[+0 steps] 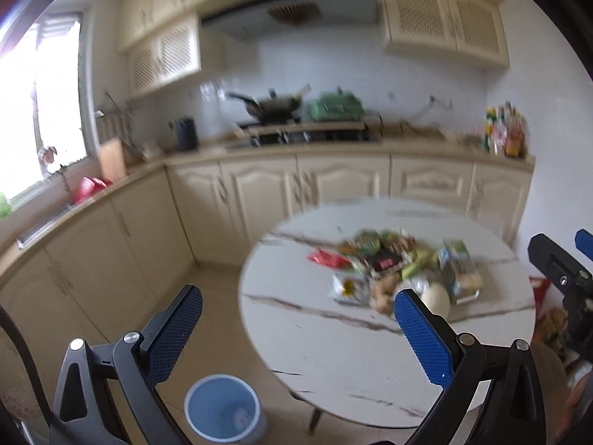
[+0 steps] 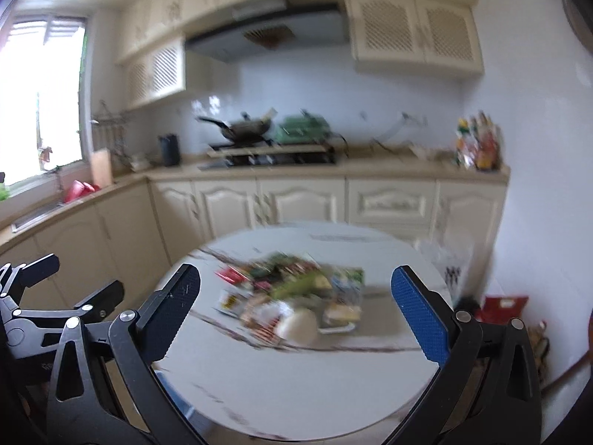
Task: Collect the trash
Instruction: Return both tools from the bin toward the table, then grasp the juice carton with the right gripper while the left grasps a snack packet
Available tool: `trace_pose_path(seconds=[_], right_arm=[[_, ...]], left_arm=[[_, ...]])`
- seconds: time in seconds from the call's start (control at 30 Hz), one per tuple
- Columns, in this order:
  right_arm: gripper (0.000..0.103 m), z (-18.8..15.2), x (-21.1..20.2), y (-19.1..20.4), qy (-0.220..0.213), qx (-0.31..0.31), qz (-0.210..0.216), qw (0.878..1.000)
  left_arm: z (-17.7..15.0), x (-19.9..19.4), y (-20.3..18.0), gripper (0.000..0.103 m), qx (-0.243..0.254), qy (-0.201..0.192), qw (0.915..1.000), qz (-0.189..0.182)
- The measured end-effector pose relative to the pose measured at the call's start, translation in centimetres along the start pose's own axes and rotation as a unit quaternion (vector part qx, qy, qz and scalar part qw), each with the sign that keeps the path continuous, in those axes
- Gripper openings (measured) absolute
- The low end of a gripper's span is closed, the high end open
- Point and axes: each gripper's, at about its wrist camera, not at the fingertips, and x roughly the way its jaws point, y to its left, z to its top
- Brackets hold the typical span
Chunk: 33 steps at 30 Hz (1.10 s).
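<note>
At the bottom of each wrist view, the left gripper [image 1: 296,328] and right gripper [image 2: 295,306] hang spread wide and empty above the round marble table [image 1: 326,363]. Mid-frame, the blurred heap of wrappers and packets [image 1: 393,270] sits untouched on the tabletop. Lower left, the blue bin [image 1: 222,408] looks nearly bare, so collecting seems barely begun.

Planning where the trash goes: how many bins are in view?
1. A blue bin stands on the floor left of the round table, below the left gripper. Others may be hidden behind the table.
</note>
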Motion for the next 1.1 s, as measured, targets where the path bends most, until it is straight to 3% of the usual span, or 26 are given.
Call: trace_pose_path(seconds=[0.27, 0.63, 0.97, 1.1], right_arm=[[0.103, -2.9, 7.5, -5.1, 0.084, 0.026, -0.036, 0.996], [0.103, -5.2, 13.8, -7.4, 0.143, 0.033, -0.048, 0.988], [0.103, -4.7, 17.6, -9.1, 0.162, 0.031, -0.067, 0.984], [0.103, -4.2, 19.7, -9.0, 0.180, 0.025, -0.057, 0.982]], left_arm=[[4.4, 10.5, -0.6, 0.102, 0.024, 0.091, 0.9955, -0.016], [6.2, 22.0, -0.6, 0.101, 0.027, 0.156, 0.9871, -0.027], [6.1, 27.9, -1.2, 0.098, 0.016, 0.181, 0.9825, -0.043], [5.9, 28.3, -0.6, 0.090, 0.006, 0.188, 0.9802, -0.061]])
